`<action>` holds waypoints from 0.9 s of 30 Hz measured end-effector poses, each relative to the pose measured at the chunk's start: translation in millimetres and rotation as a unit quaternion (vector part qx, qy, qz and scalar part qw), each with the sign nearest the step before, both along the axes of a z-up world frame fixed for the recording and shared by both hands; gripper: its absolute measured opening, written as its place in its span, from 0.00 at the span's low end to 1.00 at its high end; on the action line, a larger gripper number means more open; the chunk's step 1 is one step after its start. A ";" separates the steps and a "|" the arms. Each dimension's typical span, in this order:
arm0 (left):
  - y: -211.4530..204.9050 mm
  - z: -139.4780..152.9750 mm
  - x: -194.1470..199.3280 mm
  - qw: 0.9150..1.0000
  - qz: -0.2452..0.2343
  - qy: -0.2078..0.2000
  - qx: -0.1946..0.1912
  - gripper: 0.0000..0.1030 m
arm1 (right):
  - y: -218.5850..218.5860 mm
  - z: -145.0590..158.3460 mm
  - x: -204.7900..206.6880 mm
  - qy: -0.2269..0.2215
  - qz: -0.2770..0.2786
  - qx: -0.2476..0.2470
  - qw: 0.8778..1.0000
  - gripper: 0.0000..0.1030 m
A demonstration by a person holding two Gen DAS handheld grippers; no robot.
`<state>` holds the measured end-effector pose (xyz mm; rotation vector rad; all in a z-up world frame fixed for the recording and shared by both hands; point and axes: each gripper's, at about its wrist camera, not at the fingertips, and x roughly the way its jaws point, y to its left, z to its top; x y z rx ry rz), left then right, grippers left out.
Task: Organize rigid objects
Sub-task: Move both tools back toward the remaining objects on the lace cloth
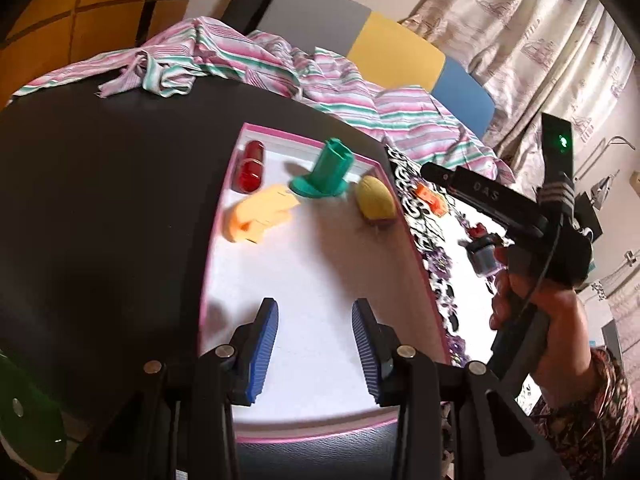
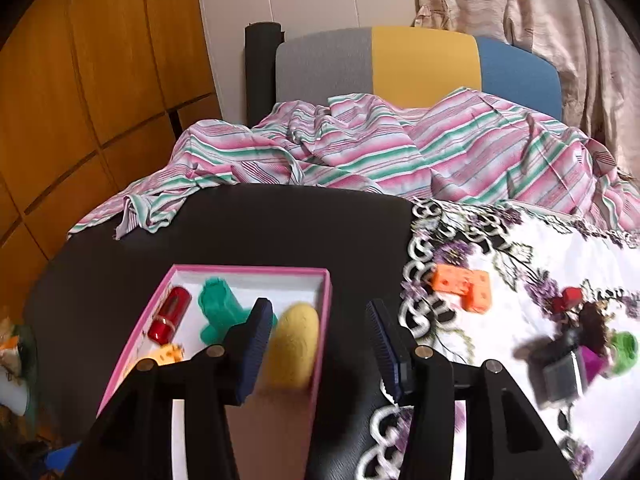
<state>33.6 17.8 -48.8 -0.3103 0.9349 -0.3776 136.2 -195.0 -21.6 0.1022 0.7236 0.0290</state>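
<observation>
- The yellow oval plastic piece [image 2: 294, 350] lies in the pink-rimmed white box [image 2: 248, 269], against its right wall.
- The right gripper [image 2: 320, 344] stands part open above it, holding nothing.
- The left gripper [image 1: 316, 344] hangs part open and empty over the box floor.
- The oval looks light, stiff and smooth; gripping across its narrow sides seems safest.

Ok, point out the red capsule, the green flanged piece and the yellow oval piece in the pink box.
red capsule [image 1: 251, 171], left wrist view, on its middle band.
green flanged piece [image 1: 330, 164], left wrist view, on its upright tube.
yellow oval piece [image 2: 293, 350], right wrist view, on its rounded top.
</observation>
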 end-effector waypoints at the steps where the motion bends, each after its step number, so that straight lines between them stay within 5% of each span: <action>1: -2.6 0.2 -0.8 1.000 -0.004 0.002 0.000 0.37 | -3.0 -0.6 -5.1 0.001 0.000 0.003 1.000 0.48; 14: -36.4 5.4 -12.2 0.999 -0.048 -0.002 -0.003 0.37 | -65.8 -41.3 -87.1 0.049 -0.054 0.040 0.996 0.50; 27: -86.2 12.5 -23.9 0.994 -0.107 -0.007 0.013 0.37 | -142.4 -63.6 -144.7 0.051 -0.123 0.079 0.988 0.50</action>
